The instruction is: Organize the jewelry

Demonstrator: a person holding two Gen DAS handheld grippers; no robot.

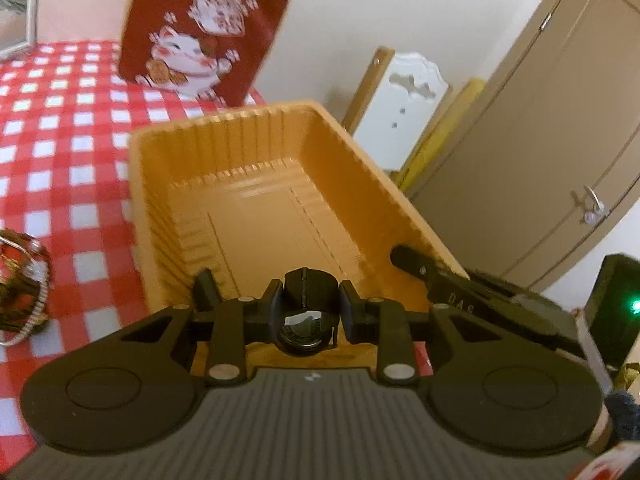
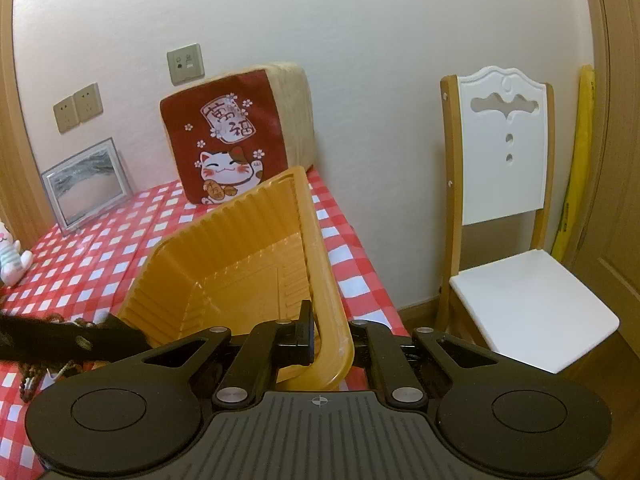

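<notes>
My left gripper (image 1: 308, 300) is shut on a black wristwatch (image 1: 304, 330); its round dial faces the camera and the strap loops up between the pads. It hangs over the near end of an orange ribbed plastic tray (image 1: 248, 152), which holds nothing that I can see. My right gripper (image 2: 332, 340) is shut on the near right rim of the tray (image 2: 224, 248) and keeps it tipped up on the red-checked tablecloth (image 2: 352, 280). A finger of the right gripper (image 1: 416, 264) shows on that rim in the left wrist view. A pile of bracelets and beads (image 1: 24, 292) lies left of the tray.
A red cushion with a lucky cat (image 2: 232, 140) leans on the wall behind the tray. A framed picture (image 2: 86, 188) and a small cat toy (image 2: 12, 256) stand at the table's left. A white chair (image 2: 516, 272) stands past the table's right edge, beside a brown door (image 1: 560, 120).
</notes>
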